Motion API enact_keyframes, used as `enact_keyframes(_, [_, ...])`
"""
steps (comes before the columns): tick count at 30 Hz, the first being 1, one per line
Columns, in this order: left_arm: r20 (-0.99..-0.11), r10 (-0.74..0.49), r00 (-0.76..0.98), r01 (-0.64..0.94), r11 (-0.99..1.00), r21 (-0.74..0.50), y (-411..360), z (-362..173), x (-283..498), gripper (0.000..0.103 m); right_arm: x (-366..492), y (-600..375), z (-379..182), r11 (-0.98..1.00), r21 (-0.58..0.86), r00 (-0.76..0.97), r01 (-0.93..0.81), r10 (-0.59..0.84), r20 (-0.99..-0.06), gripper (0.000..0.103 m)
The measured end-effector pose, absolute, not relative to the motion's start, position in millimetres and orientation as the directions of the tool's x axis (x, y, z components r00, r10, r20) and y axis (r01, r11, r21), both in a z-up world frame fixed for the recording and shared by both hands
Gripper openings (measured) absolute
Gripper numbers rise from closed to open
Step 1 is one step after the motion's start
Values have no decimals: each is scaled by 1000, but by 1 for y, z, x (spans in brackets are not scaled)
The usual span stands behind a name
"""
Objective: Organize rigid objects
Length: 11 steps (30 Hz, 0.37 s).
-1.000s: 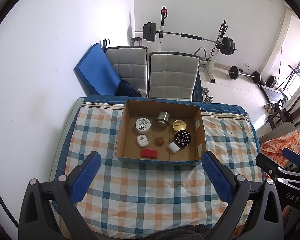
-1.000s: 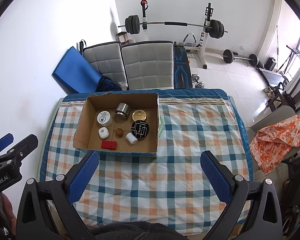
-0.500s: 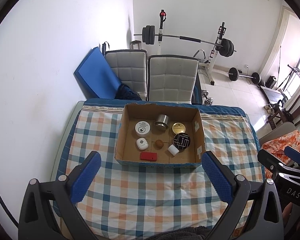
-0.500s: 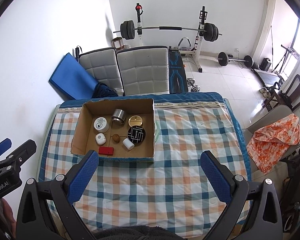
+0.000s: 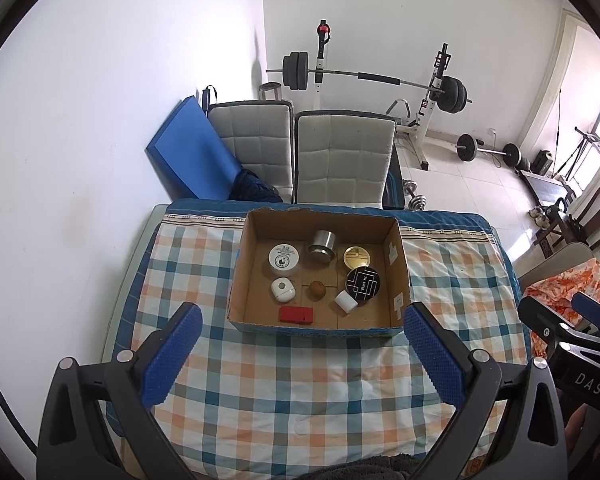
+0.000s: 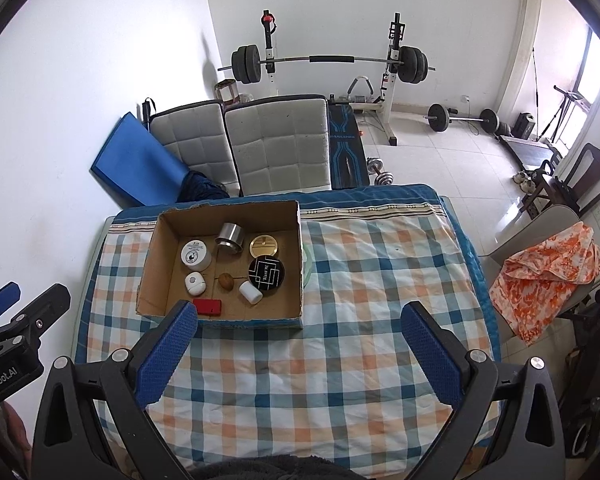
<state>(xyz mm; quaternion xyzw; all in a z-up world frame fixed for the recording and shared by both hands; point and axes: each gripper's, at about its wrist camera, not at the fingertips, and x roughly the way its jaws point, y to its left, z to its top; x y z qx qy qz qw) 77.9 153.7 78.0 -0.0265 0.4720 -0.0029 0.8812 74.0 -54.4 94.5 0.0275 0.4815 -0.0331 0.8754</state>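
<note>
Both tongs have pulled back higher above the checked table (image 5: 300, 380) — left tongs (image 5: 300, 354) and right tongs (image 6: 298, 350) spread wide, empty, touching nothing; cardboard box (image 5: 398, 264) ahead.

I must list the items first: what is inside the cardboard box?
Inside the cardboard box: white jar, steel cup, gold tin, black tin, white cylinder, brown ball, red block. Its near wall hides little.

Matt cardboard box (image 5: 396, 280), shiny metal cup (image 5: 323, 243), checked cloth tablecloth (image 5: 300, 384)
</note>
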Motion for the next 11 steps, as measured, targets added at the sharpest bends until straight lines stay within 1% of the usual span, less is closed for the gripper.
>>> enact_keyframes(11, [-828, -32, 560, -9, 999, -45, 154, 77, 80, 103, 75, -55, 96, 996, 14, 537, 86, -35, -843, 103])
